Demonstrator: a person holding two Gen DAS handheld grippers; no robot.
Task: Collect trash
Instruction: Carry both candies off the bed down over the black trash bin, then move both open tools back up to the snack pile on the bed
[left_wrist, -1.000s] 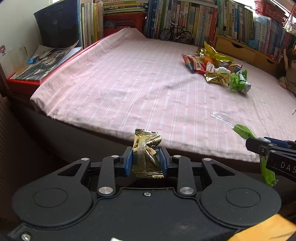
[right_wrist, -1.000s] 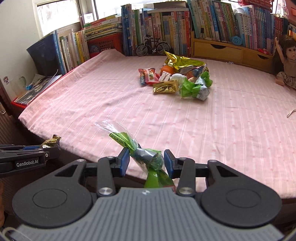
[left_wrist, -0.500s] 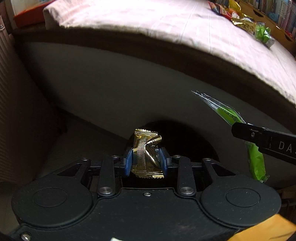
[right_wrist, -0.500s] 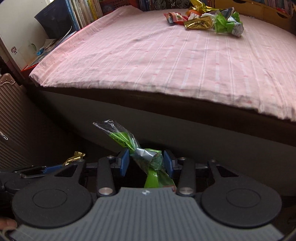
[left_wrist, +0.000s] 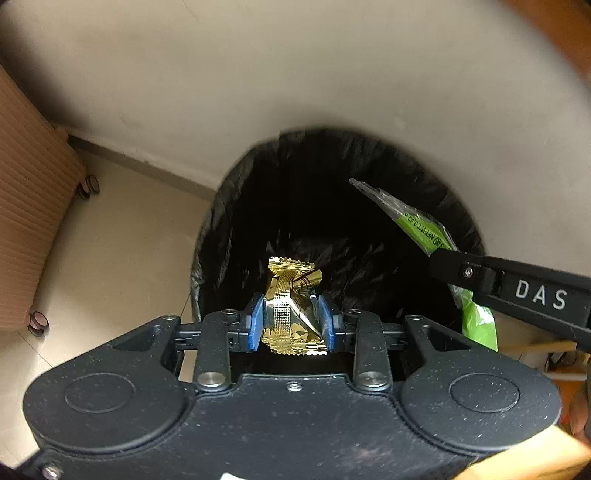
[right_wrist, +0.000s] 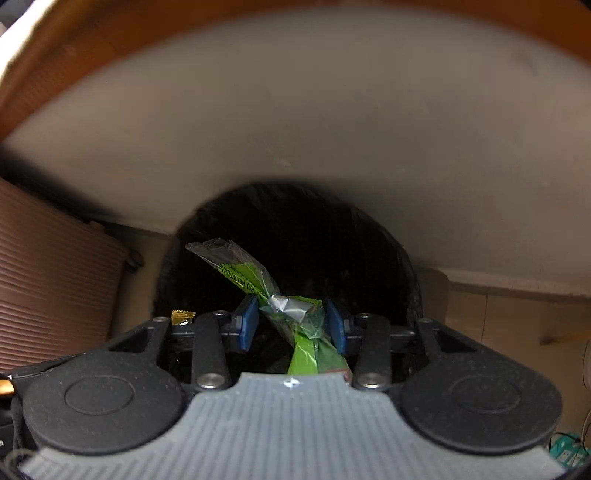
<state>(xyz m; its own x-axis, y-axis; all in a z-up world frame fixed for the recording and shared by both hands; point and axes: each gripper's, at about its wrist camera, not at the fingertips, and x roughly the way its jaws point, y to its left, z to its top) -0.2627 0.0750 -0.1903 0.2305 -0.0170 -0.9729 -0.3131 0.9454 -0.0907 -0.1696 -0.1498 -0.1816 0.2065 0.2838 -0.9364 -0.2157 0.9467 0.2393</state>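
My left gripper (left_wrist: 291, 319) is shut on a crumpled gold foil wrapper (left_wrist: 290, 306), pointing down over the mouth of a bin lined with a black bag (left_wrist: 229, 206). My right gripper (right_wrist: 291, 323) is shut on a twisted green and clear plastic wrapper (right_wrist: 284, 306), also above the dark bin opening (right_wrist: 402, 258). In the left wrist view the right gripper's finger (left_wrist: 517, 291) reaches in from the right with the green wrapper (left_wrist: 417, 225) over the bin's right rim. A corner of the gold wrapper (right_wrist: 183, 315) shows at the left in the right wrist view.
The bin stands on a pale floor (left_wrist: 110, 266) against the grey side panel of the bed (left_wrist: 295, 74). A ribbed brown suitcase on small wheels (left_wrist: 26, 221) stands to the left. Cables and small clutter (right_wrist: 569, 443) lie at the far right.
Both grippers have dropped from above the pink bedspread, down past the bed's edge, to just over the bin, tilting to point downward. Each still holds its wrapper.
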